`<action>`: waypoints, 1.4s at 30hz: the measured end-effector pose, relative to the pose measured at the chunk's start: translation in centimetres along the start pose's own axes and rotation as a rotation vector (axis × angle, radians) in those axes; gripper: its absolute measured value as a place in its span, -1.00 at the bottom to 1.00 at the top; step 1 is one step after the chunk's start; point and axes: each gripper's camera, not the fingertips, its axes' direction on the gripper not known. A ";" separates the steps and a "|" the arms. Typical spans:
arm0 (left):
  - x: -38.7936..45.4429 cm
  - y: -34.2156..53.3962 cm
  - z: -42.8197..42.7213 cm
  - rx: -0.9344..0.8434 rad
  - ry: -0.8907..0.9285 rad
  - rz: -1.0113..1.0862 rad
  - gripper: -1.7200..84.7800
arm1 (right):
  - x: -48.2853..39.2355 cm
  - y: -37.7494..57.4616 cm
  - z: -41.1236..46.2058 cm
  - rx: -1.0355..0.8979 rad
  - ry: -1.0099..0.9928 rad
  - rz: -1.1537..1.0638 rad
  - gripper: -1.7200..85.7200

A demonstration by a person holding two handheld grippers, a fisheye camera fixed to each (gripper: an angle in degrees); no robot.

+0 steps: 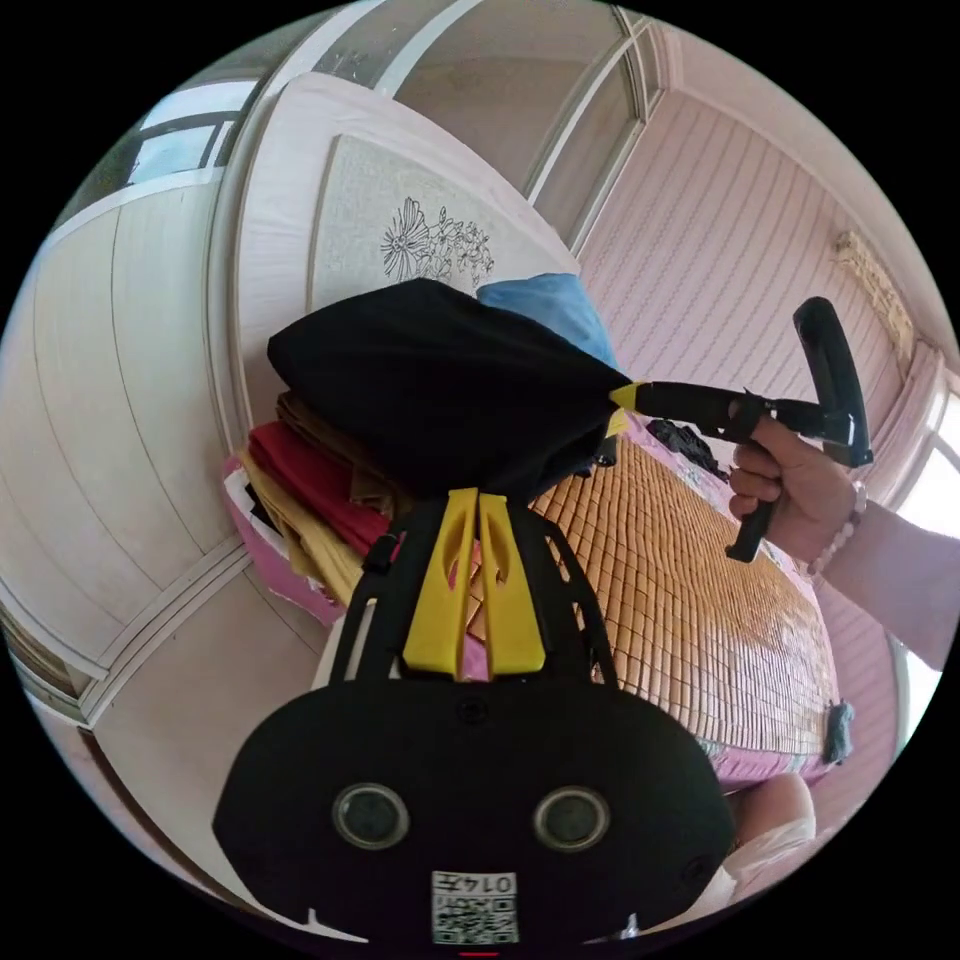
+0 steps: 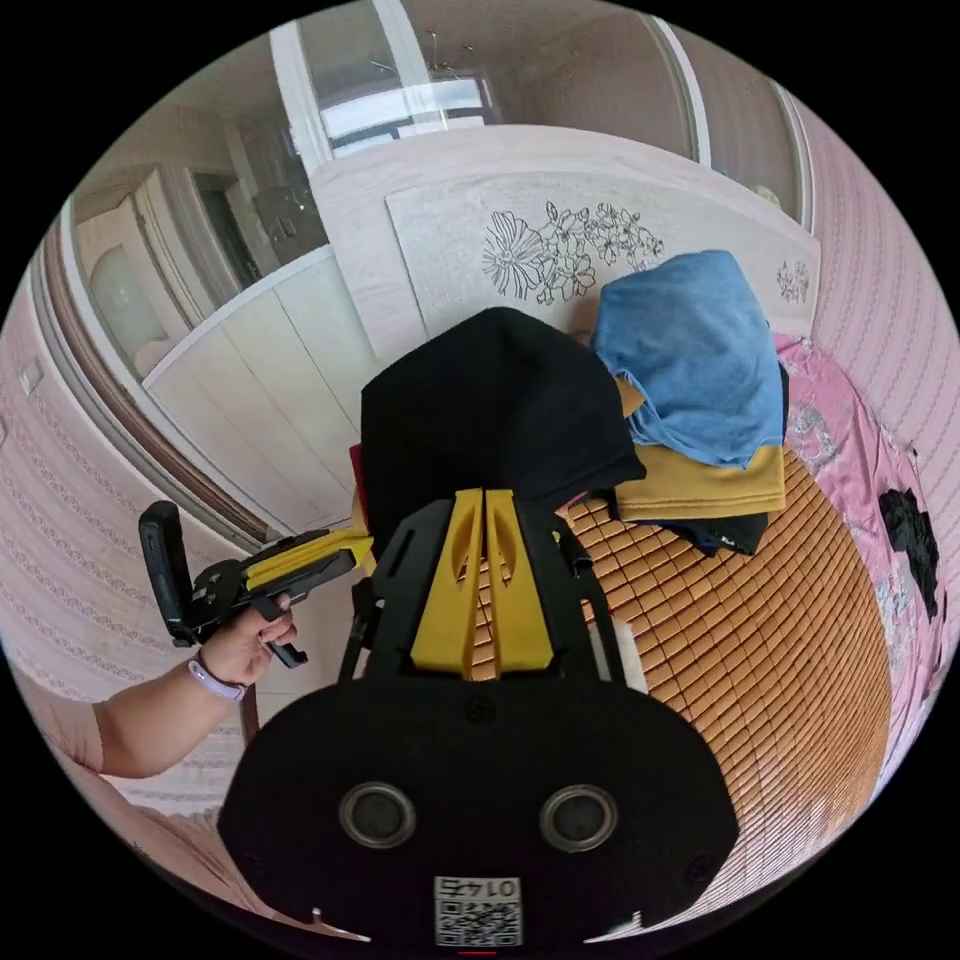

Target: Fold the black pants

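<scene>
The black pants (image 1: 440, 380) are a folded bundle held between both grippers, above a stack of folded clothes (image 1: 310, 490). My left gripper (image 1: 478, 497) is shut on the bundle's near edge, its yellow jaws pressed together. In the left gripper view my right gripper (image 1: 626, 398) comes in from the right, held by a hand (image 1: 785, 485), and pinches the bundle's other end. In the right gripper view the black pants (image 2: 490, 420) hang over my right gripper (image 2: 484, 497), which is shut on them. My left gripper (image 2: 352, 545) reaches them from the left.
The bed carries a bamboo mat (image 1: 690, 590) over a pink sheet (image 2: 850, 420). A blue cloth (image 2: 700, 350) lies on a mustard garment (image 2: 700, 487) by the flowered headboard (image 2: 560, 240). A small dark item (image 2: 910, 530) rests on the sheet. White cupboards (image 2: 270, 370) stand beside the bed.
</scene>
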 end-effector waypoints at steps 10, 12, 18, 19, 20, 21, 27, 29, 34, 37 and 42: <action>12.6 4.3 -12.0 0.083 0.496 0.301 -0.98 | 3.3 19.4 -18.1 0.265 0.079 0.231 -0.96; 13.5 7.1 -10.6 -0.023 0.539 0.294 -0.96 | 5.9 25.5 -18.4 0.190 0.169 0.405 -0.95; 11.8 14.8 -5.2 -0.369 0.453 0.151 -0.87 | 6.8 36.3 -17.4 -0.134 0.406 0.535 -0.84; 11.7 15.4 -4.7 -0.390 0.395 0.149 -0.86 | 5.7 36.3 -17.1 -0.132 0.436 0.475 -0.79; 11.6 15.7 -4.1 -0.408 0.348 0.145 -0.84 | 5.2 36.2 -16.8 -0.129 0.437 0.446 -0.77; 11.5 15.7 -3.7 -0.421 0.332 0.136 -0.82 | 4.4 35.9 -16.1 -0.126 0.416 0.402 -0.72; 12.8 13.1 0.8 -0.413 0.203 0.125 -0.71 | 1.6 33.5 -9.4 -0.187 0.183 0.297 -0.60; 13.5 12.4 3.8 -0.460 0.211 0.081 -0.70 | 0.8 32.7 -7.4 -0.161 0.235 0.241 -0.60; 16.8 12.9 7.5 -0.605 0.136 0.160 -0.72 | 3.6 29.8 0.6 -0.417 0.294 0.229 -0.64; 17.8 13.6 7.9 -0.600 0.134 0.182 -0.76 | 5.5 29.2 -0.3 -0.445 0.210 0.257 -0.74; 18.8 13.4 8.0 -0.601 0.198 0.156 -0.88 | 9.2 29.7 -8.9 -0.249 0.168 0.319 -0.93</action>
